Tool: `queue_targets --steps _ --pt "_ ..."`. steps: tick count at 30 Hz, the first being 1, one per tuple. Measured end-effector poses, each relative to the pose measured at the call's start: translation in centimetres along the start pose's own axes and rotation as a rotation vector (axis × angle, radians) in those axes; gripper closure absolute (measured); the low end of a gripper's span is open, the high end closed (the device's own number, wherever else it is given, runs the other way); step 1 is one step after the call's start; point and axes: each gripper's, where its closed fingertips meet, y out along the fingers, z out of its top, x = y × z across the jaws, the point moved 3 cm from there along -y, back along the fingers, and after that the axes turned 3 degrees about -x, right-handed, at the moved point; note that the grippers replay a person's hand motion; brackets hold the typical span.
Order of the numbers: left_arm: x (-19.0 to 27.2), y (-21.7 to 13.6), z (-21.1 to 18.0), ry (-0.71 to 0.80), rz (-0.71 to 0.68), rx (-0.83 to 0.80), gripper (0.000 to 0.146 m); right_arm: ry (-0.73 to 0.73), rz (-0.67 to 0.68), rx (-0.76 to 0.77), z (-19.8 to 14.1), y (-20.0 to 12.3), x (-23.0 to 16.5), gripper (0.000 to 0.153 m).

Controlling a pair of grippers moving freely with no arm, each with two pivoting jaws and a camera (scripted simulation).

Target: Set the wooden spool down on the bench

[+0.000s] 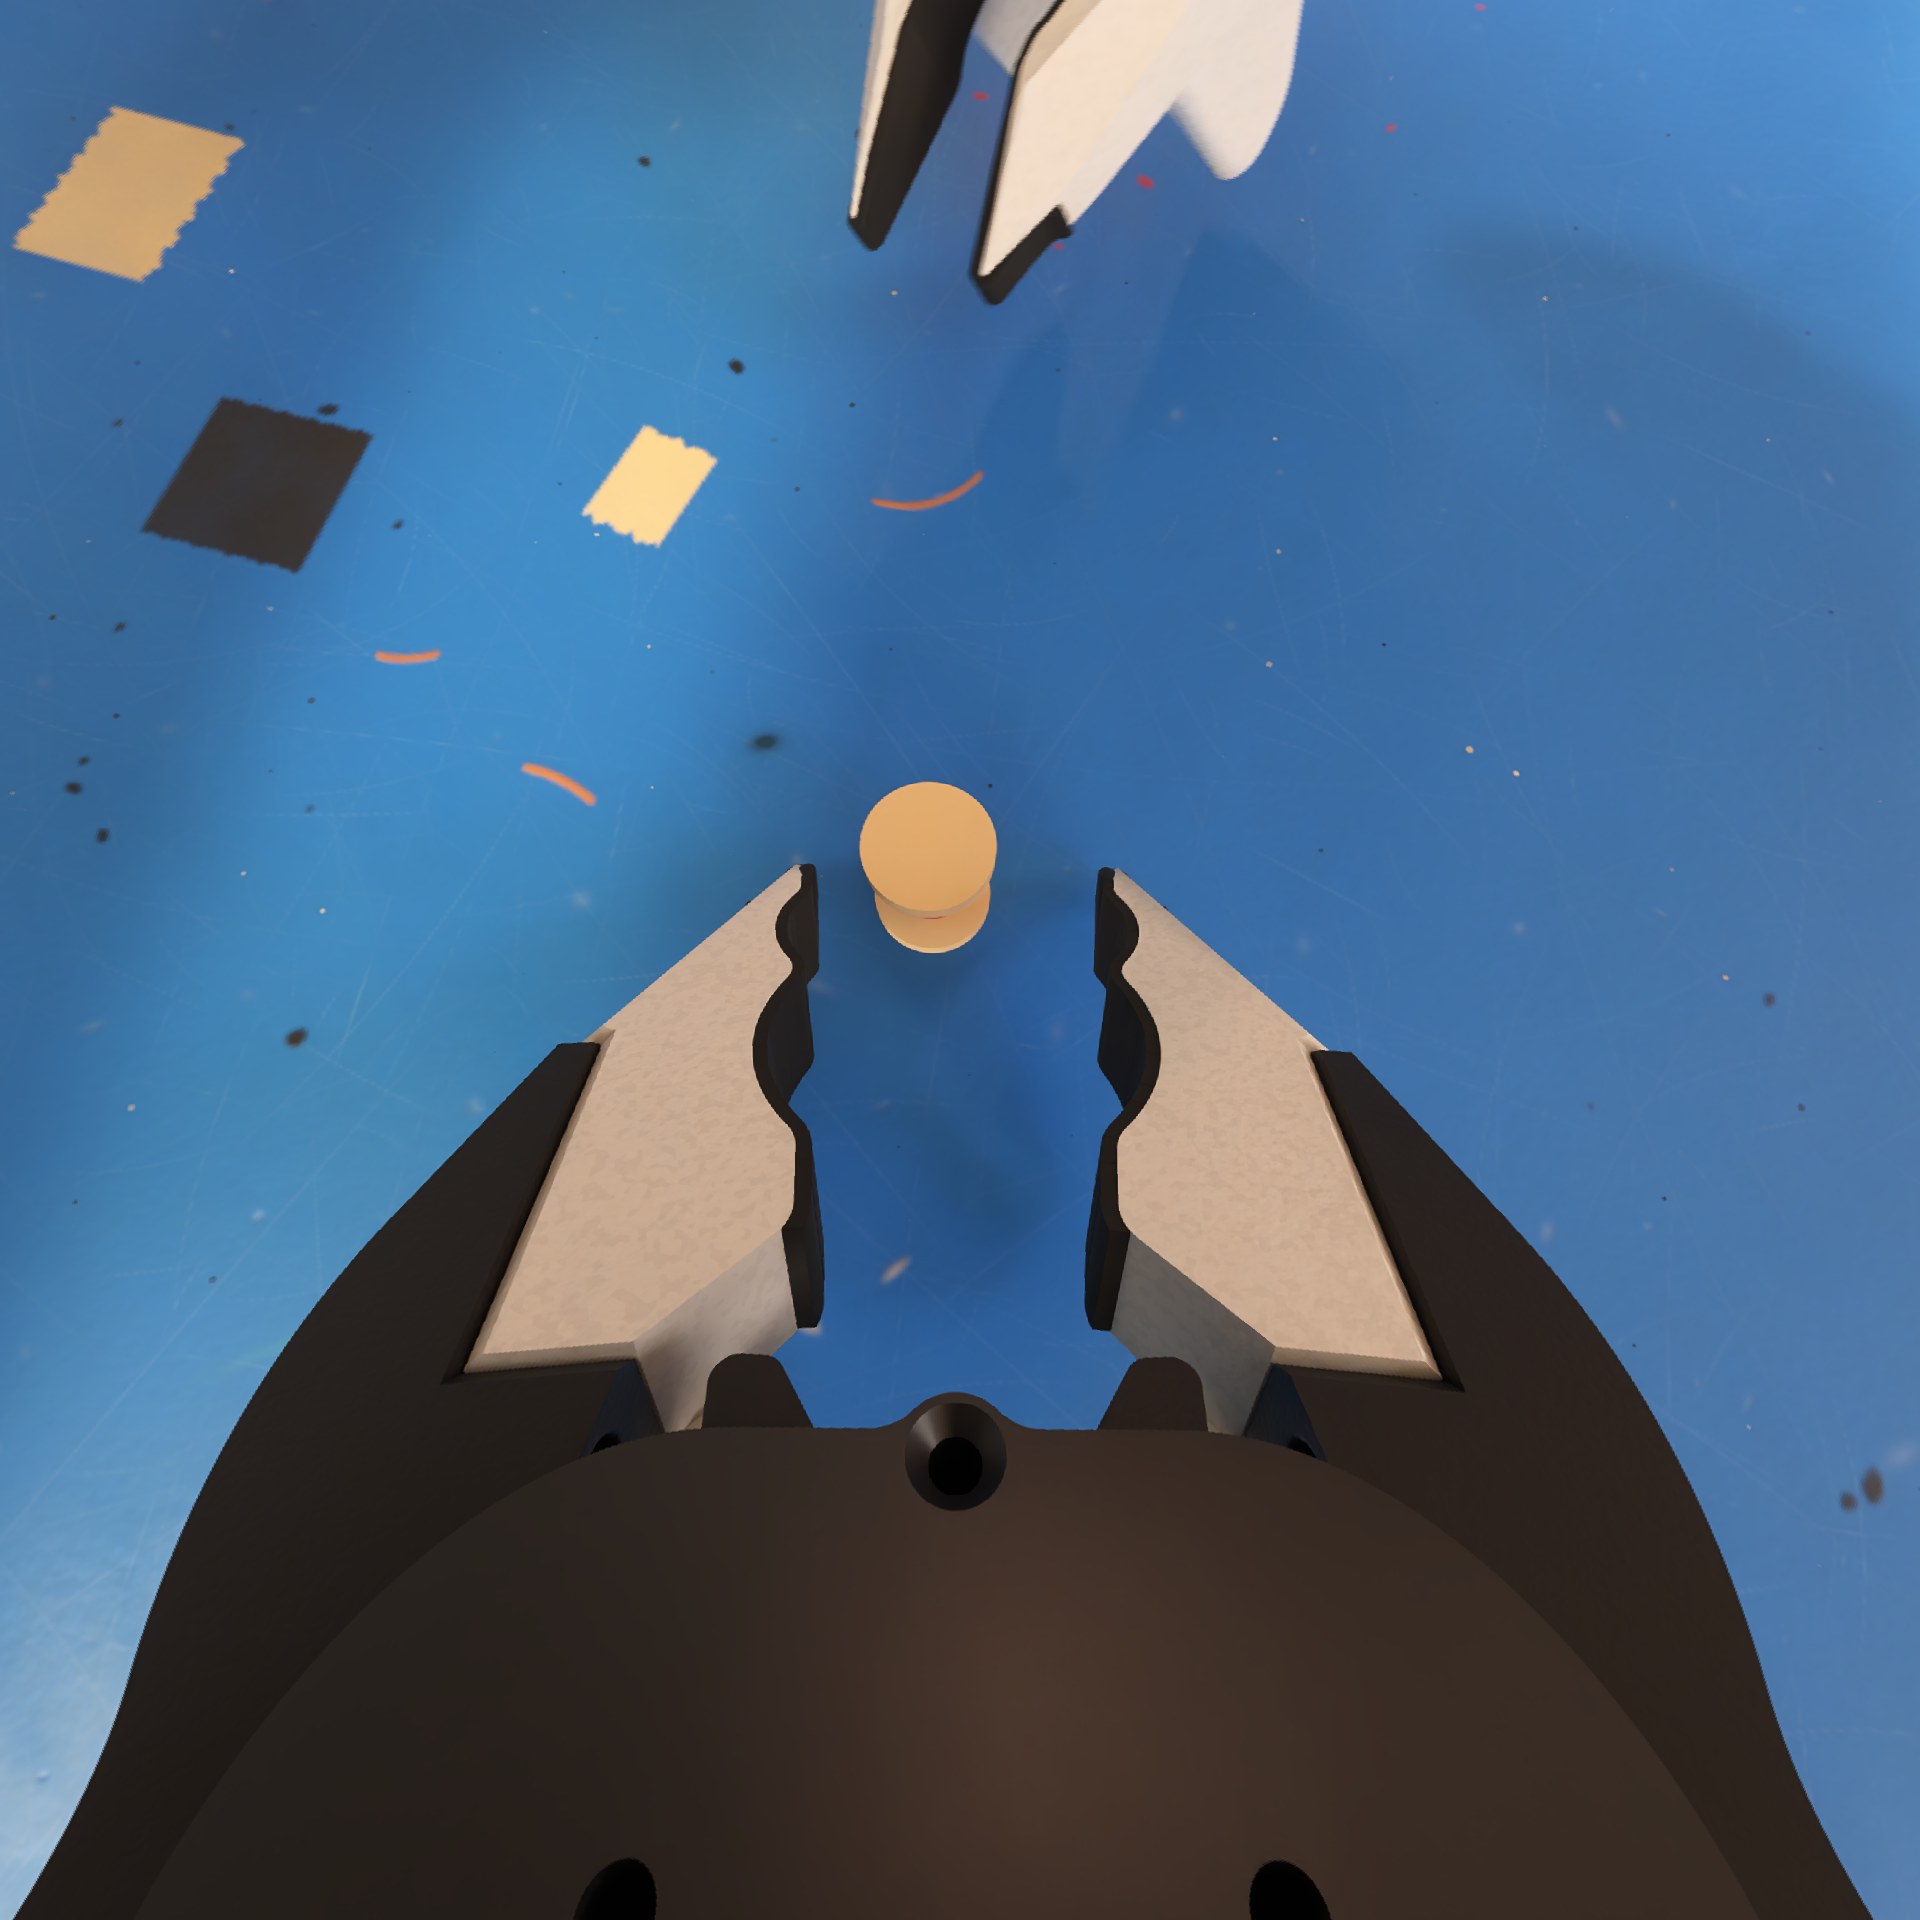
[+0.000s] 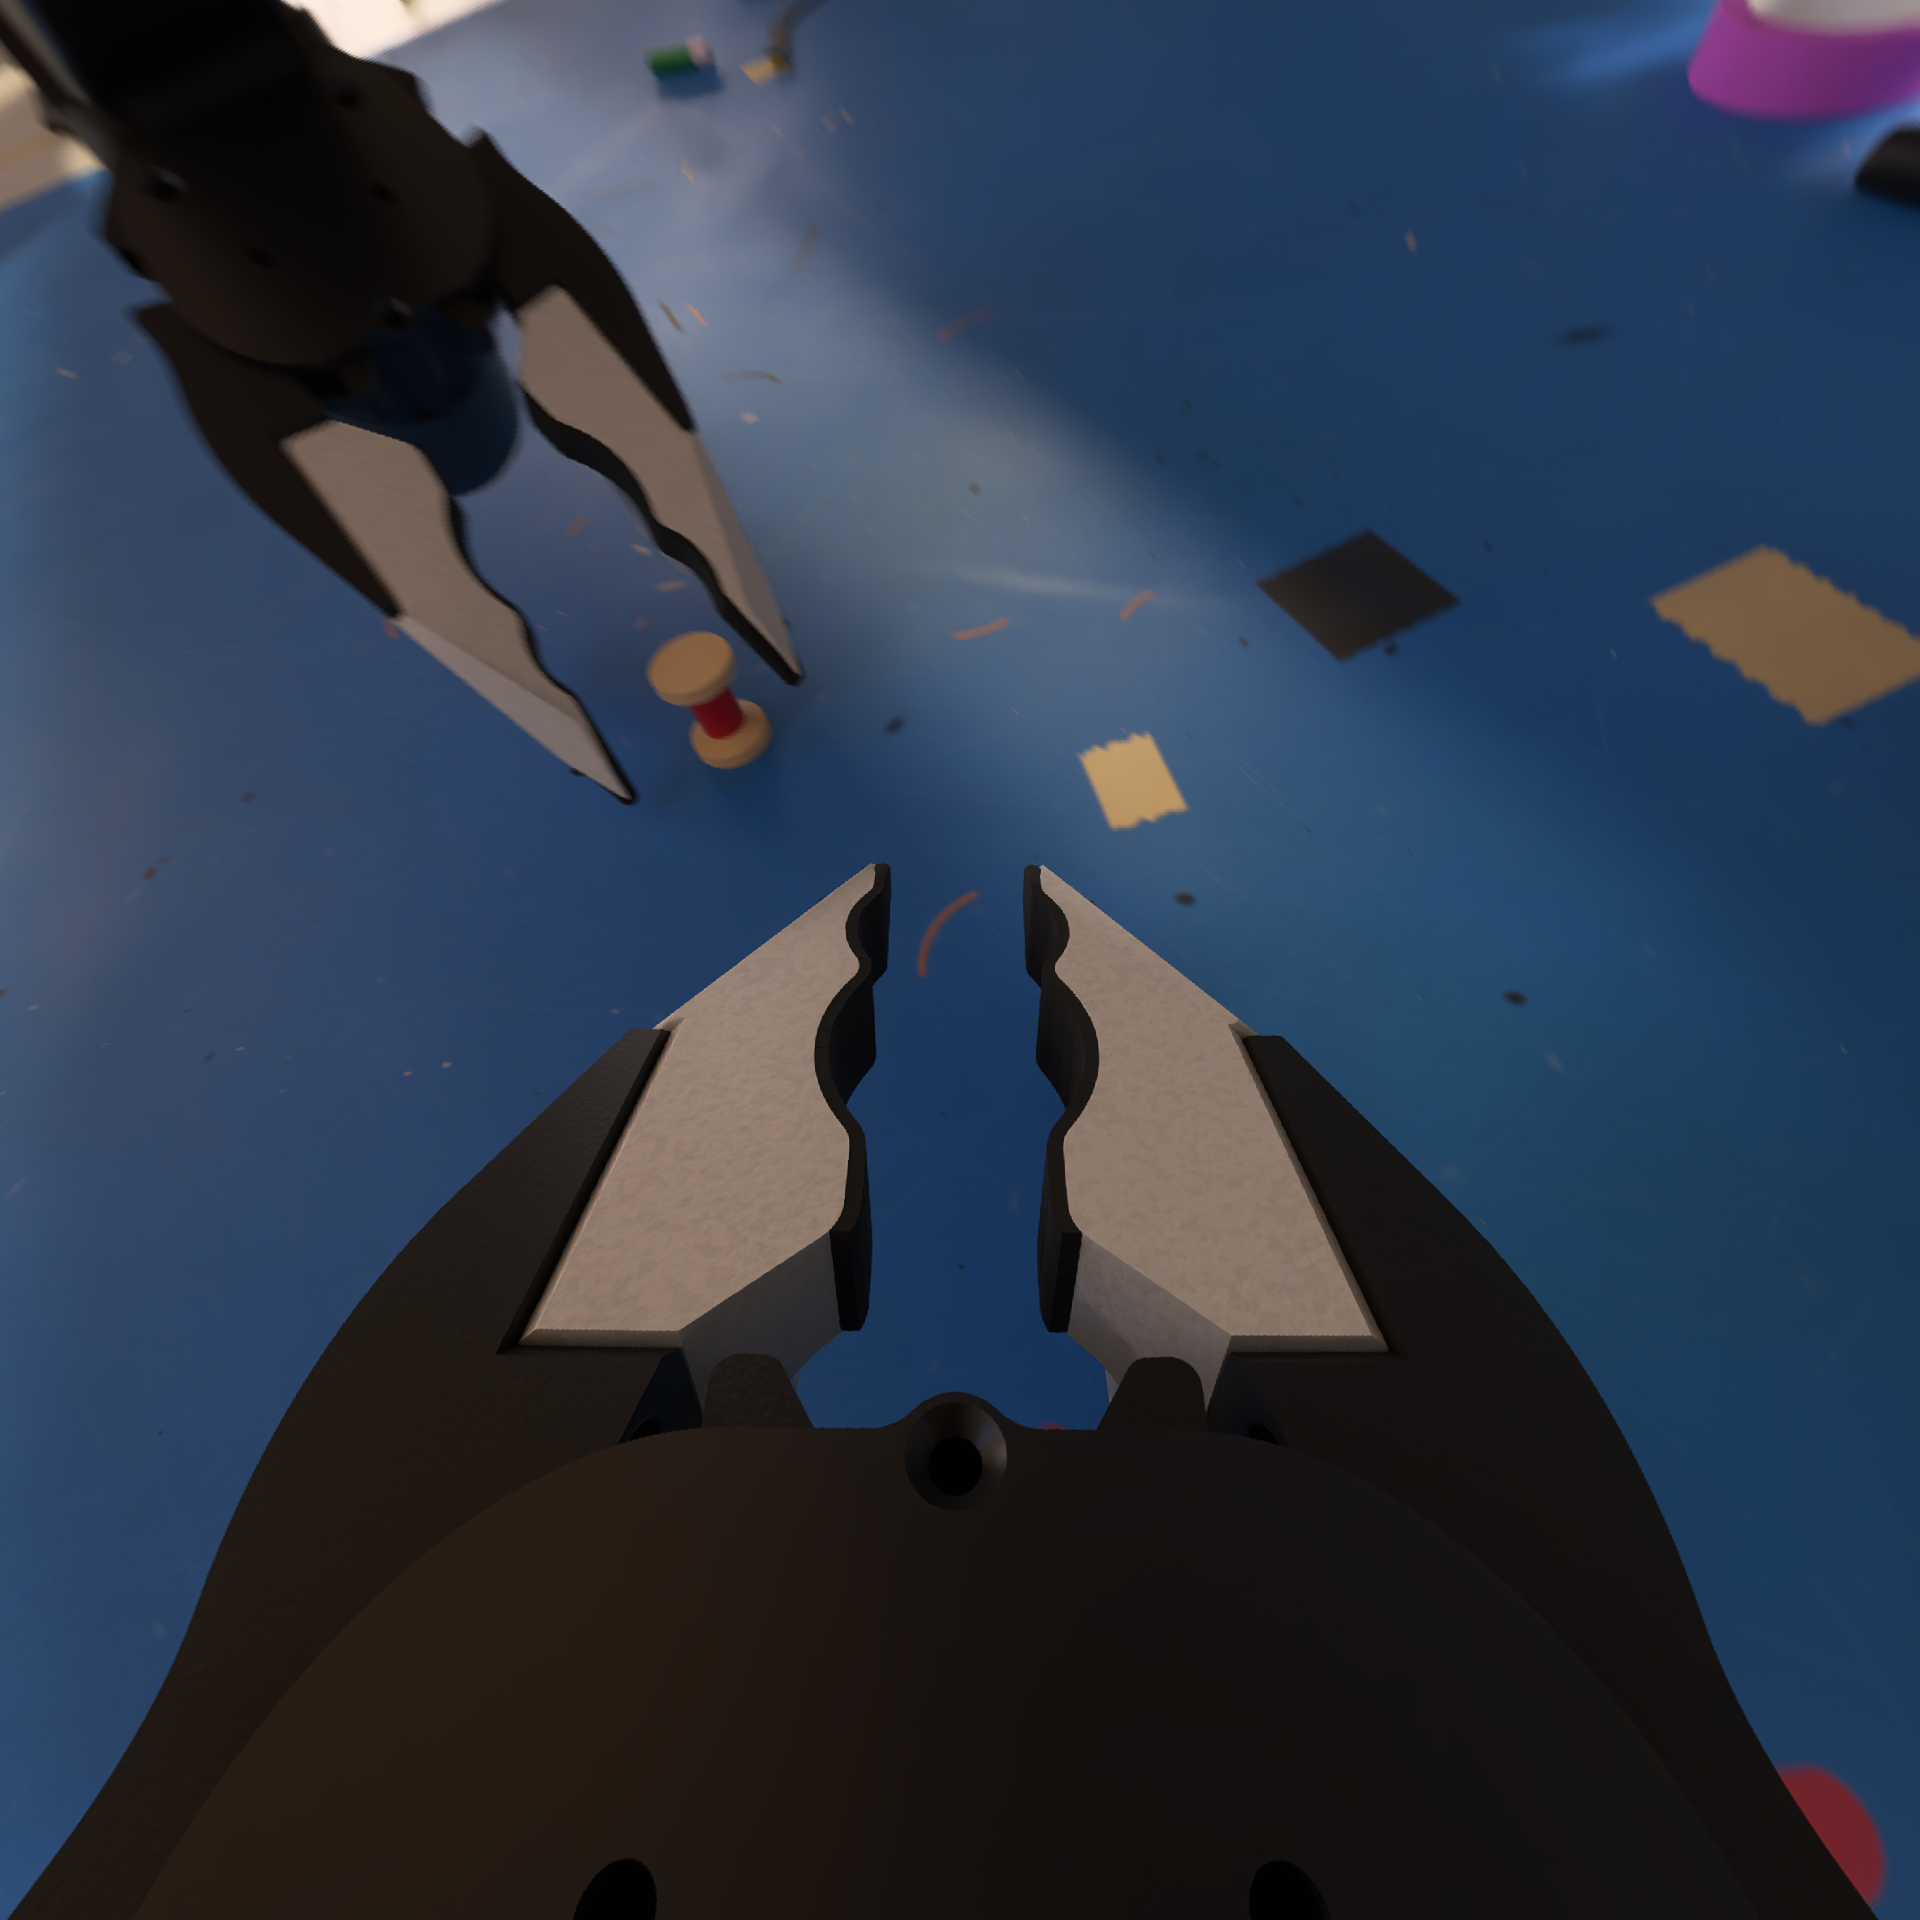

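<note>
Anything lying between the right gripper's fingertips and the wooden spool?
No object: in the right wrist view only bare blue bench separates the right gripper from the wooden spool, apart from tiny specks.

The bench [image 2: 1351, 1039] is blue with dark specks. The spool [image 2: 710, 698] is tan with red thread. The upper right bowl [image 2: 1797, 73] is purple.

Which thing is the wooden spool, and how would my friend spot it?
Look at the blue bench, just under the left tongs, which hang open above it. There the wooden spool sits: two tan round ends with red thread between. The flat tan and black scraps nearby are only patches.
</note>
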Motion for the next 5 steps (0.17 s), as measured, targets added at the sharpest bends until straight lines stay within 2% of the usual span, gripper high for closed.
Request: queue_targets --steps 5 --pt "0.08 -0.01 -0.03 0.002 -0.007 0.000 0.092 0.067 -0.068 -0.141 -1.19 1.11 1.27 0.125"
